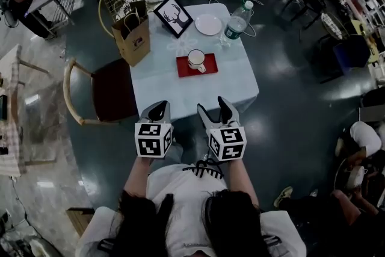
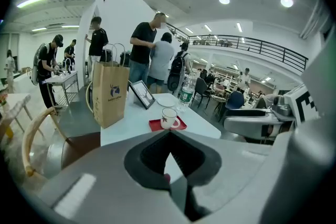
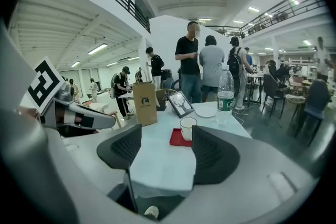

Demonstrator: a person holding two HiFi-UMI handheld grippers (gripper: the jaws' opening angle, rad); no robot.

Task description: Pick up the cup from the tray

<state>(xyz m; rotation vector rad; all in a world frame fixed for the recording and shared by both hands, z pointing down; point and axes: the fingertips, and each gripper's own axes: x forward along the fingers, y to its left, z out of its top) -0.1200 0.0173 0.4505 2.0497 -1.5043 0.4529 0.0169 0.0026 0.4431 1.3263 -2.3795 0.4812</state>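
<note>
While both forearms reach forward side by side at the table's [image 1: 180, 93] near edge, head view: left gripper [image 1: 157, 110] and right gripper [image 1: 213, 106] tilt downward; cup [image 1: 196, 60] stands on red tray [image 1: 209, 67], farther off, untouched. Left gripper view: jaws pressed together, empty. Right gripper view: jaws spread, nothing between.

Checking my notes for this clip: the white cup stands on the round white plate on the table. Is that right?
No. The cup stands on the red tray on the table; the round white plate lies bare behind it, beside the bottle. The head view shows this.
</note>
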